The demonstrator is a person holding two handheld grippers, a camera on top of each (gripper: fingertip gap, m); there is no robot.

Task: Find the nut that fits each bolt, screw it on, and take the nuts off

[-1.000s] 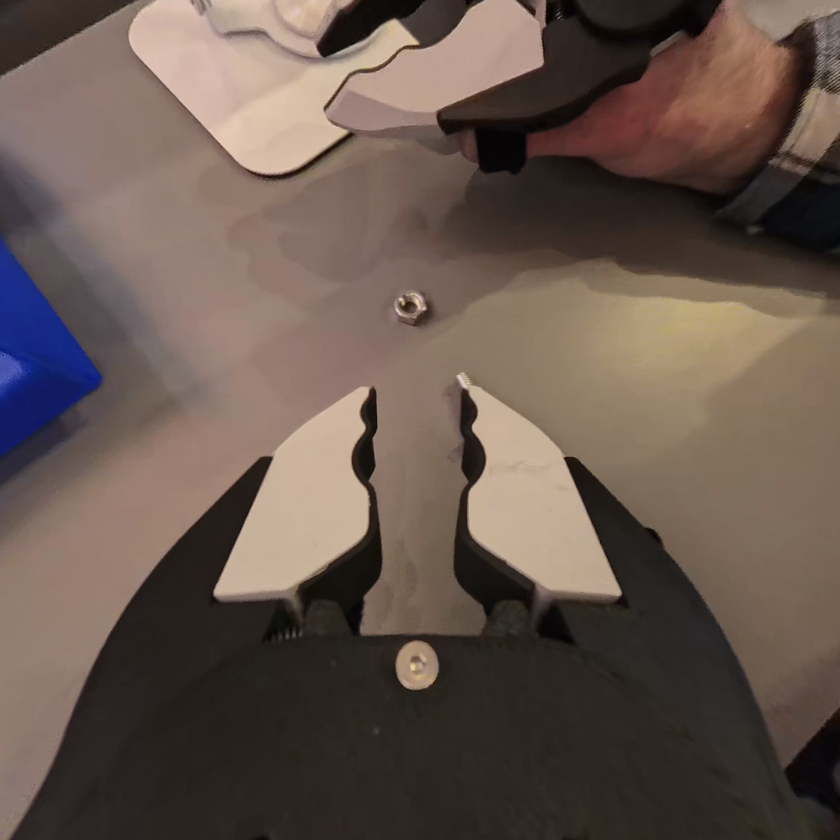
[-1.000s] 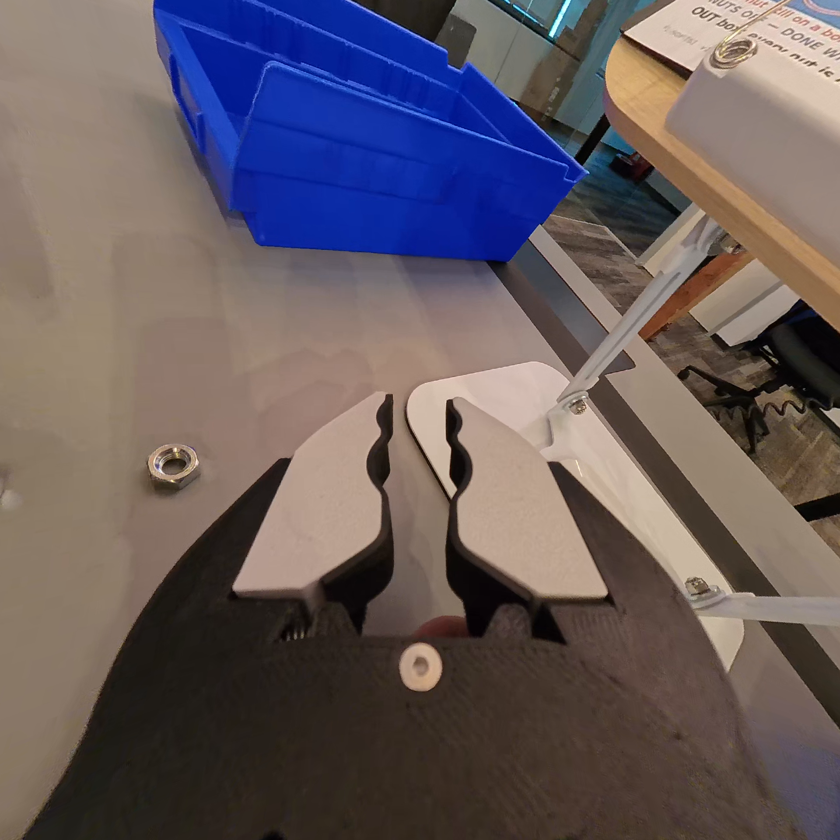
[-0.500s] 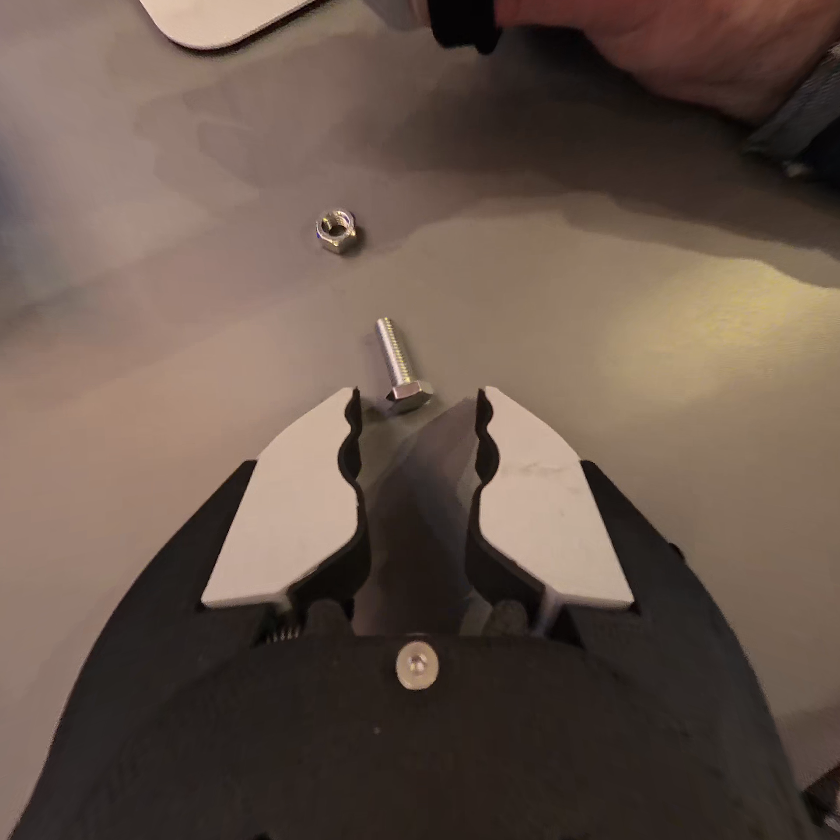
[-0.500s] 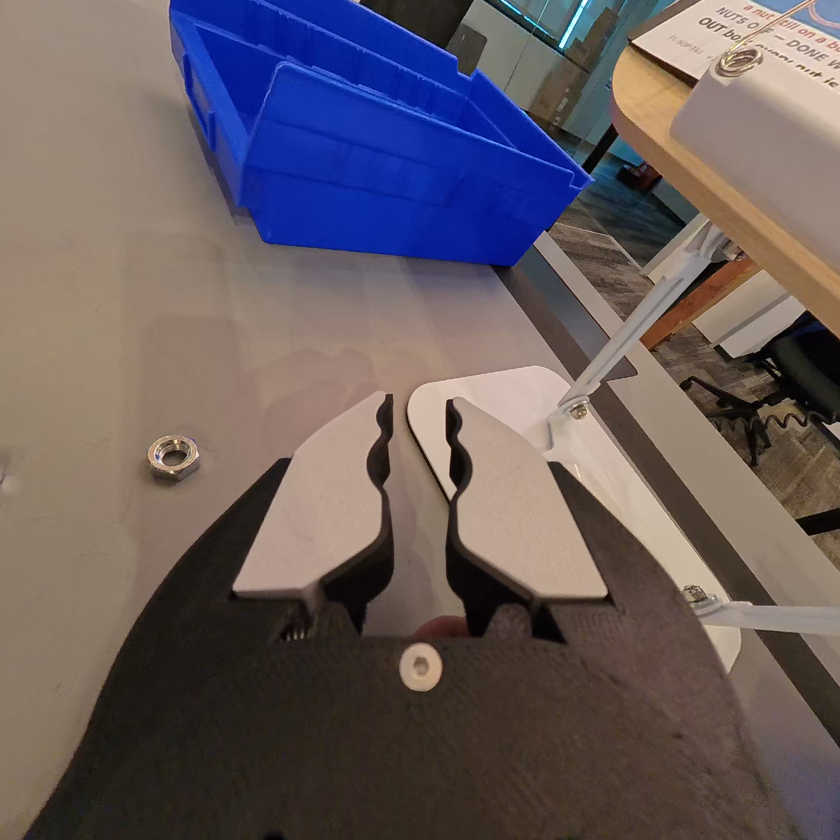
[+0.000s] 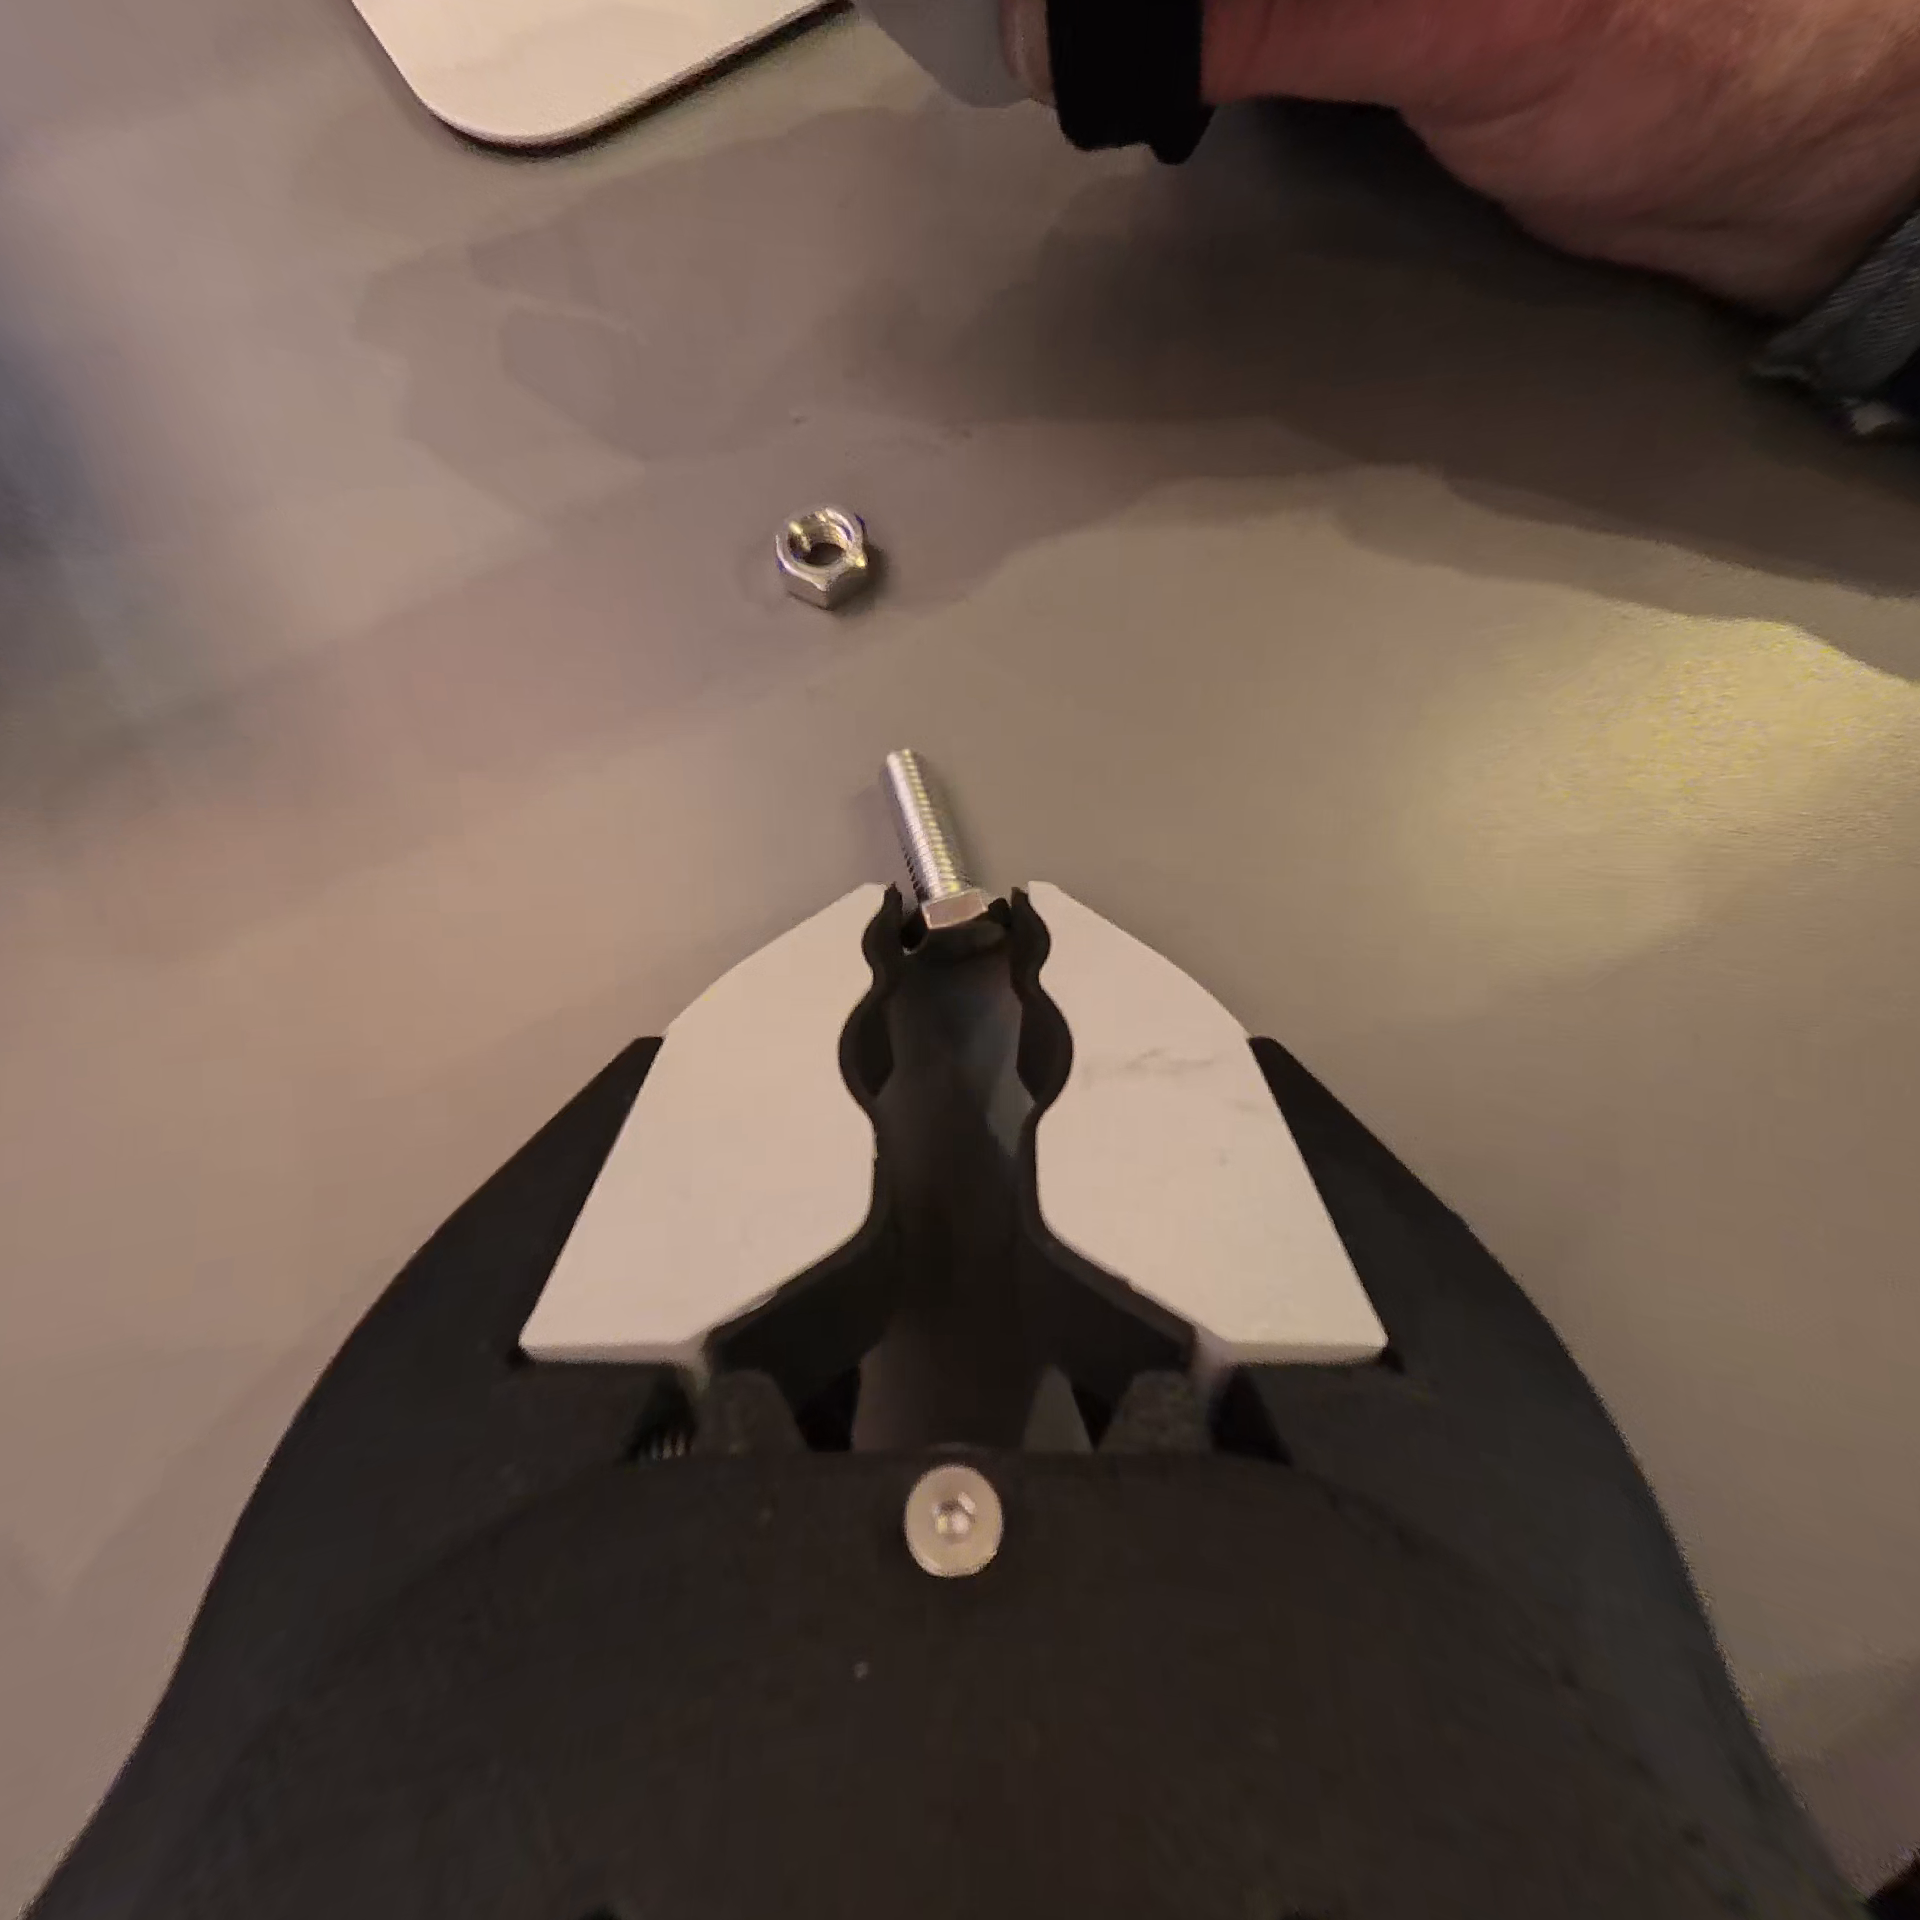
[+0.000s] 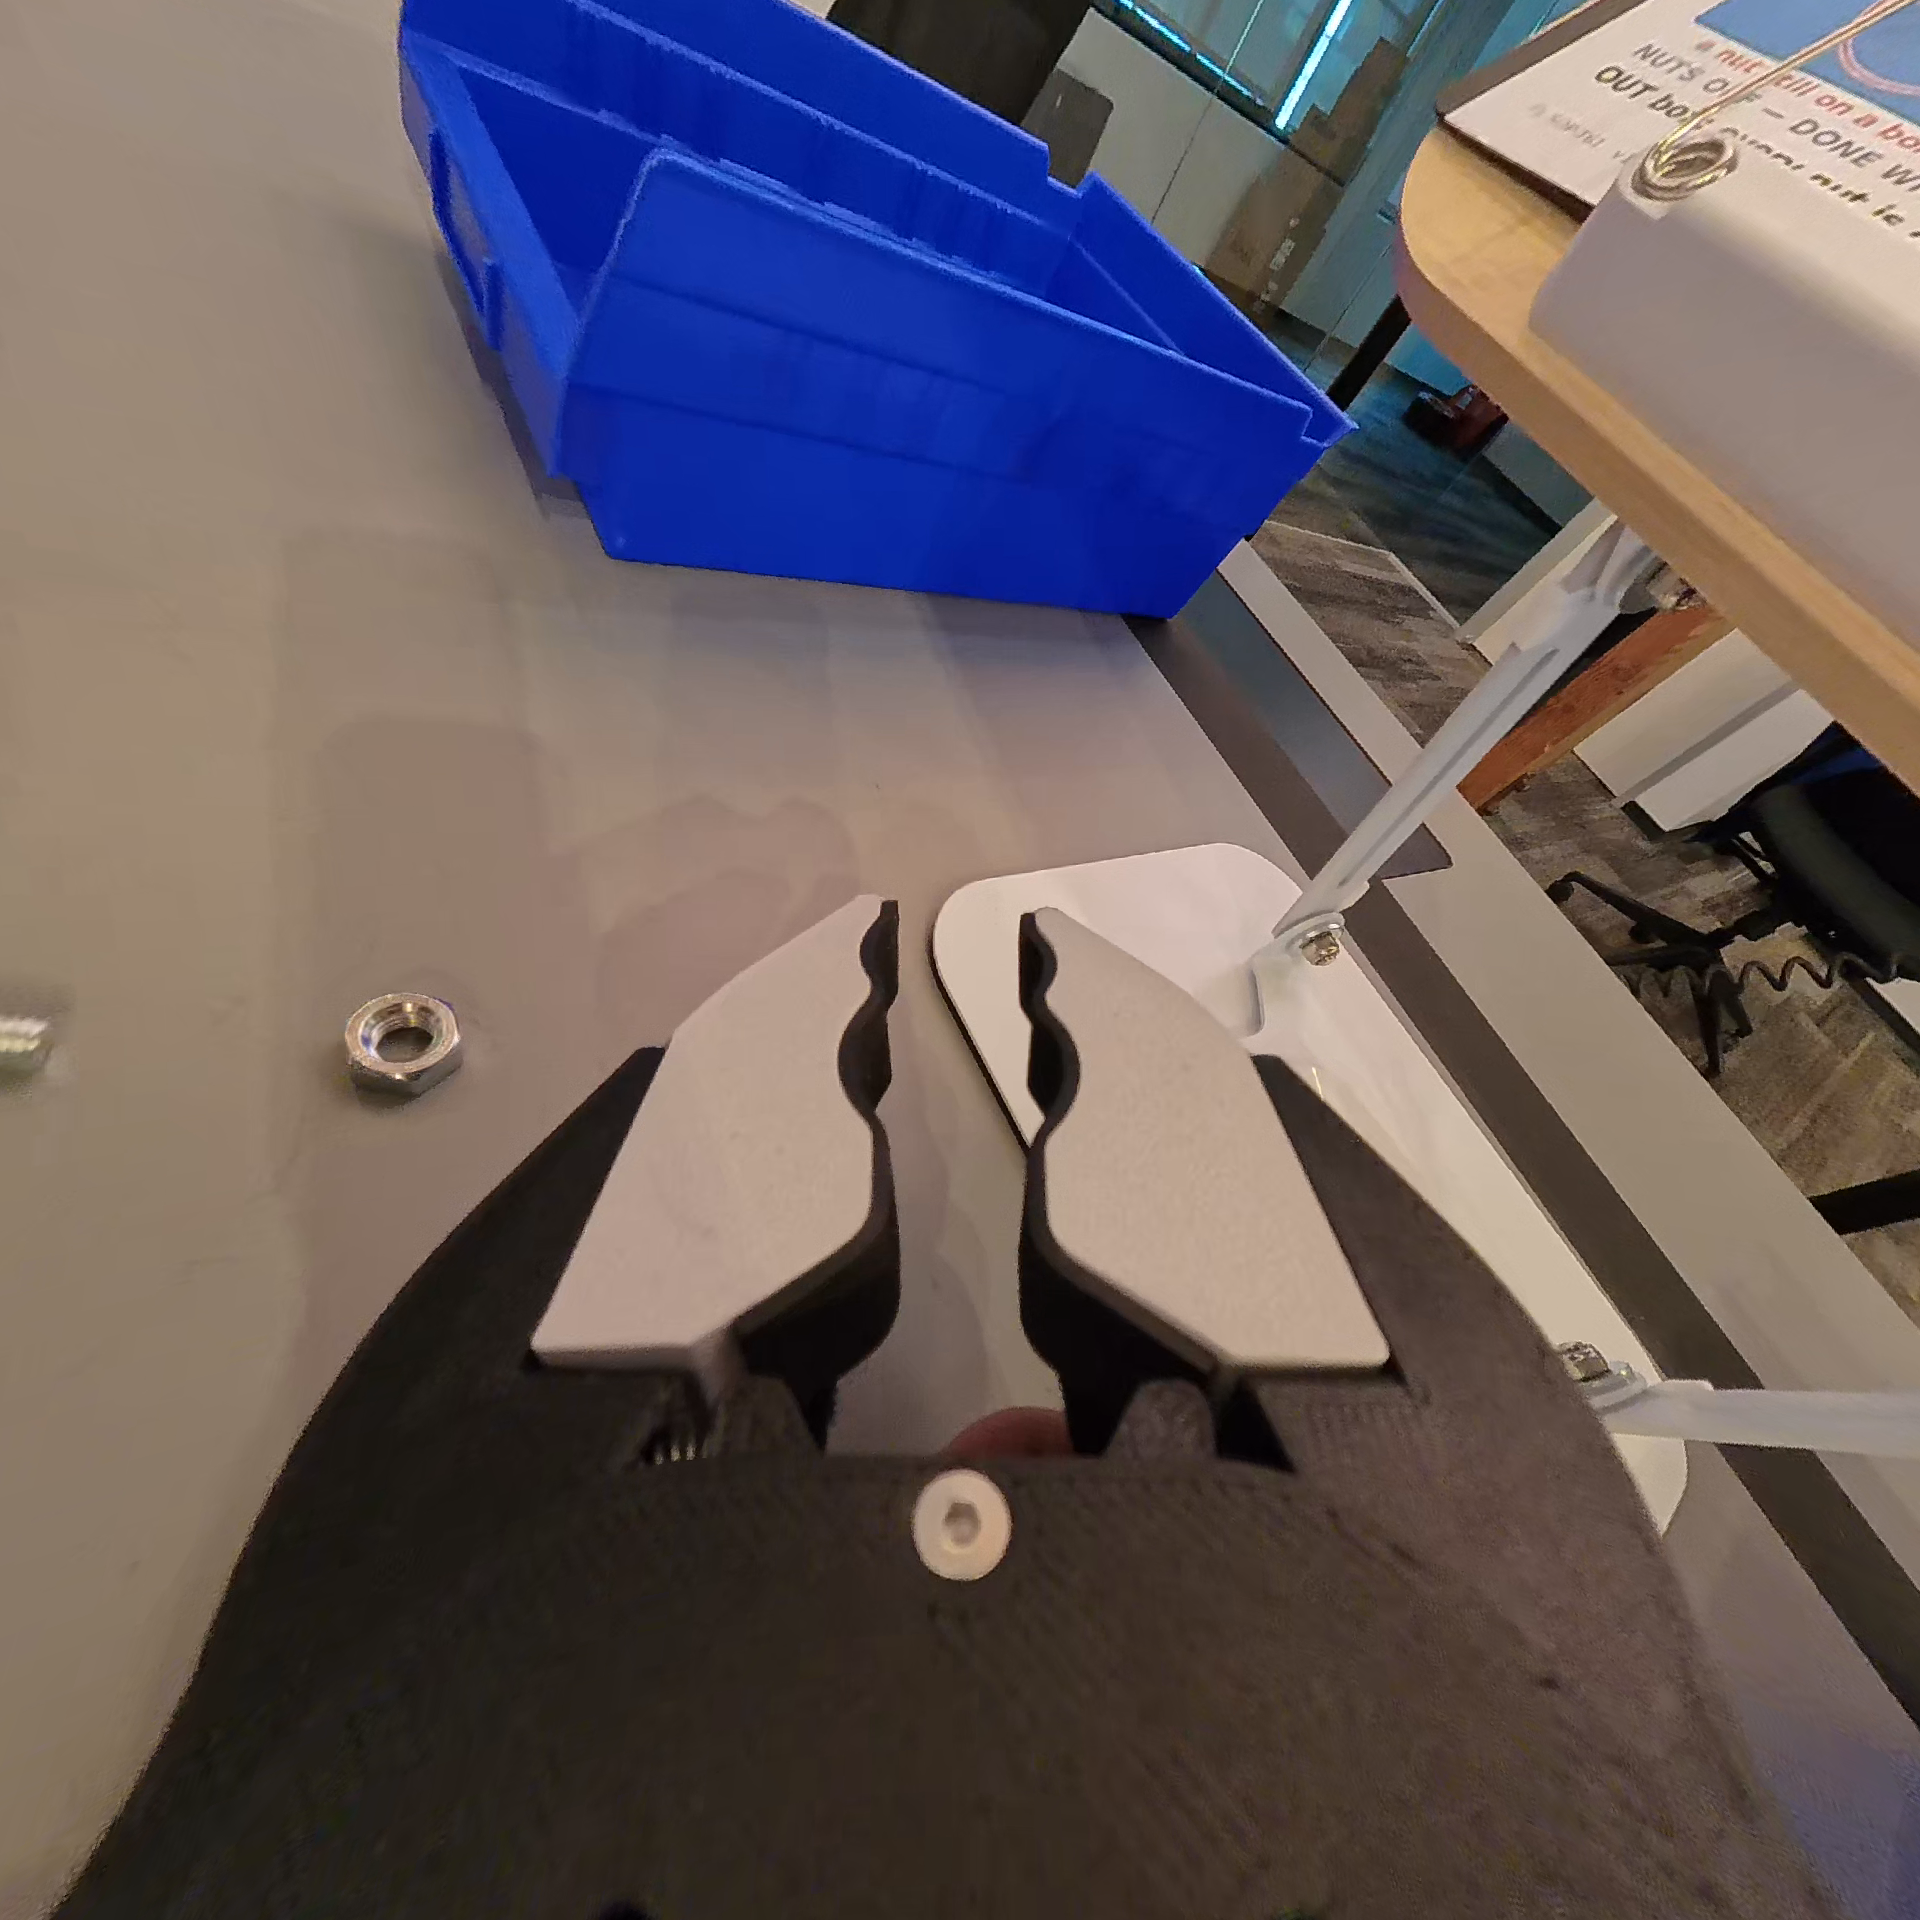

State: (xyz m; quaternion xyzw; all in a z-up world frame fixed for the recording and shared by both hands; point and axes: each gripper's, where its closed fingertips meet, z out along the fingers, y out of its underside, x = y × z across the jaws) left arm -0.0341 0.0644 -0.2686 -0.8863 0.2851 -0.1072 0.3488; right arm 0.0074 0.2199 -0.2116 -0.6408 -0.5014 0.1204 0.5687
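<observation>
A silver hex bolt (image 5: 925, 831) lies on the grey table (image 5: 1351, 935), thread pointing away from me. My left gripper (image 5: 956, 916) has its tips on either side of the bolt's head, with a thin gap on each side, so it counts as open. A silver nut (image 5: 823, 561) lies loose beyond the bolt; it also shows in the right wrist view (image 6: 405, 1042). The bolt's tip (image 6: 26, 1039) shows at that view's left edge. My right gripper (image 6: 956, 920) is partly open and empty, low over the table beside a white base plate (image 6: 1143, 935).
Blue bins (image 6: 831, 364) stand nested at the back. The white base plate carries thin white stand arms (image 6: 1382, 821) near the table's right edge (image 6: 1351, 790). A wooden table (image 6: 1558, 364) stands beyond. The hand (image 5: 1507, 125) on the right gripper shows at the left wrist view's top. Spacing between my two grippers at the tips: around 15 cm. The silver nut (image 5: 823, 561) lies around 7 cm away from my left fingertips. It turns up in the right wrist view (image 6: 378, 1034) as well.
My left gripper opened wide with the bolt lying on the table ahead, then moved forward and narrowed around the bolt's head. The right gripper has barely moved.
</observation>
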